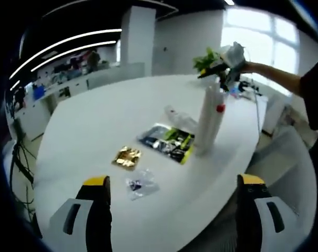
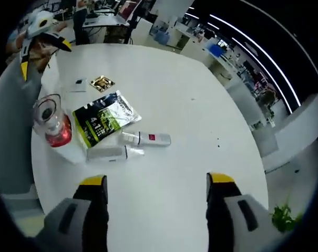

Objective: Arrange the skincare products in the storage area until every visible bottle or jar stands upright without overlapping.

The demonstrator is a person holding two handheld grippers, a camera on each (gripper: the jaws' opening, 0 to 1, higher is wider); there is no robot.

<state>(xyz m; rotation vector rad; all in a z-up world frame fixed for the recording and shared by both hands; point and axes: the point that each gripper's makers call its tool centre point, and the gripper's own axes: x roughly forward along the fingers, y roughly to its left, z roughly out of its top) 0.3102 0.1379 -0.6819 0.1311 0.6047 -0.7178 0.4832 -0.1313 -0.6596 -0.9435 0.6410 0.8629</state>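
— Where do the products stand?

— One tall bottle (image 1: pixel 210 118) is upright on the white table (image 1: pixel 95 126), red cap showing from above. Two clear bottles, (image 2: pixel 146 138) and (image 2: pixel 114 153), lie on their sides just beside the green pouch (image 2: pixel 104 119). A gold sachet (image 2: pixel 102 82) sits farther off.

— And the grippers?

— The right gripper (image 2: pixel 157 184) hangs over the table, jaws spread, gripping nothing. The left gripper (image 1: pixel 174 184) is the same, wide apart near the table edge.

— So what's next?

— I'd say the step in hand is standing up a lying bottle; the right gripper must come down around one and tip it upright, away from the pouch.
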